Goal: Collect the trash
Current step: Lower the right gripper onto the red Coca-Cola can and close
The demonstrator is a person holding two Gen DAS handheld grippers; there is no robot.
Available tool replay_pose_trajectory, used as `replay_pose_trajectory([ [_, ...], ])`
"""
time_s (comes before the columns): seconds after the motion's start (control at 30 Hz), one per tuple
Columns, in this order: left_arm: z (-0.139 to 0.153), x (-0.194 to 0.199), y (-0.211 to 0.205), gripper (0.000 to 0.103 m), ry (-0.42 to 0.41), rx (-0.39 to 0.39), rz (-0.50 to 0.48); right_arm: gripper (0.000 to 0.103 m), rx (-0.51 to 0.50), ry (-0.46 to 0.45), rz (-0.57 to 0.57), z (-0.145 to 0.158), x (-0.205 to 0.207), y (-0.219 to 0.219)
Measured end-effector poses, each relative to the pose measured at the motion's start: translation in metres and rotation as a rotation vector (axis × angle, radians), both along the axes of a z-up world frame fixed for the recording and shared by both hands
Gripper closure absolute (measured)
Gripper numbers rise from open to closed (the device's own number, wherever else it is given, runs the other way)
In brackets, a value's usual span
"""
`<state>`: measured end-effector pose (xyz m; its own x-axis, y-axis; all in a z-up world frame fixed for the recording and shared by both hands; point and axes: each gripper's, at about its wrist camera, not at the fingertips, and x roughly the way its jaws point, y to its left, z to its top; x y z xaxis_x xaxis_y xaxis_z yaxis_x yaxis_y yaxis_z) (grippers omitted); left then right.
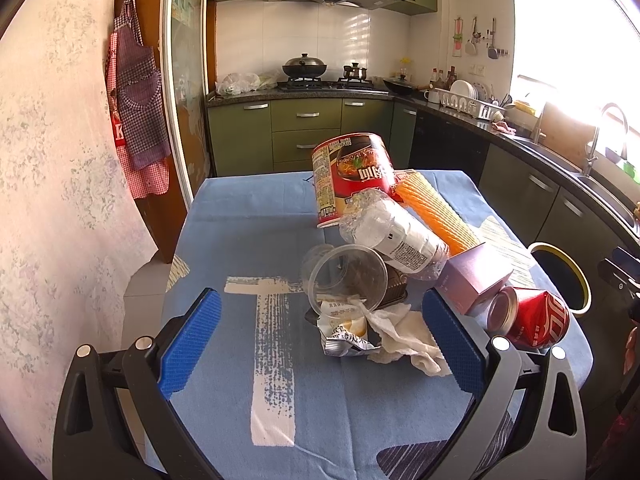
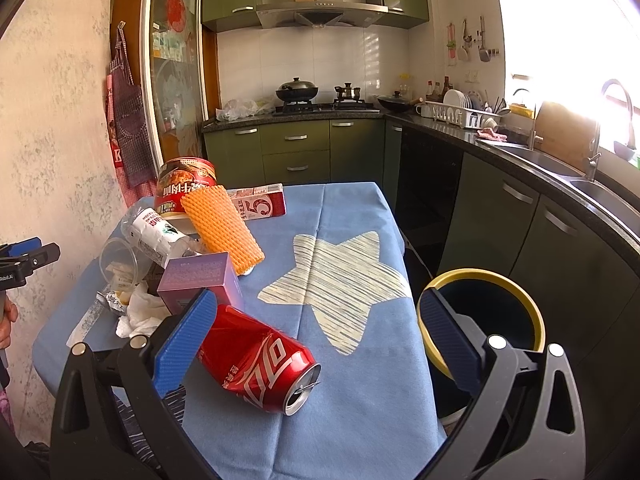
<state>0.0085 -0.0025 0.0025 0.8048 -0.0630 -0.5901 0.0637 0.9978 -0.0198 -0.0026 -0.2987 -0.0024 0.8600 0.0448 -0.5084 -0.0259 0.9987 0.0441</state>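
A heap of trash lies on the blue tablecloth [image 1: 248, 240]: a red noodle cup [image 1: 352, 172], an orange foam sleeve [image 1: 436, 212], a crushed clear bottle [image 1: 396, 236], a clear plastic cup [image 1: 344, 276], a purple box [image 1: 476, 276], crumpled white tissue [image 1: 408, 336], a foil wrapper [image 1: 344, 340] and a dented red cola can [image 2: 256, 360]. My left gripper [image 1: 320, 344] is open, its blue pads either side of the wrapper and tissue. My right gripper [image 2: 320, 340] is open around the can [image 1: 532, 316]. A yellow-rimmed bin [image 2: 488, 316] stands right of the table.
A red-and-white carton [image 2: 260, 202] lies behind the foam sleeve [image 2: 224, 228]. Green kitchen cabinets [image 2: 296, 148] and a dark counter with a sink [image 2: 560, 160] run behind and to the right. An apron [image 1: 136, 112] hangs on the left wall.
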Motion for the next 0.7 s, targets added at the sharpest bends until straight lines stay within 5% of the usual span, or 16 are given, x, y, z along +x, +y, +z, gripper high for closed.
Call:
replay_pose_trajectory([
  [0.7,0.0,0.077,0.024,0.004,-0.014,0.001,0.019,0.006,-0.02,0.151,0.134,-0.017,0.05,0.021],
])
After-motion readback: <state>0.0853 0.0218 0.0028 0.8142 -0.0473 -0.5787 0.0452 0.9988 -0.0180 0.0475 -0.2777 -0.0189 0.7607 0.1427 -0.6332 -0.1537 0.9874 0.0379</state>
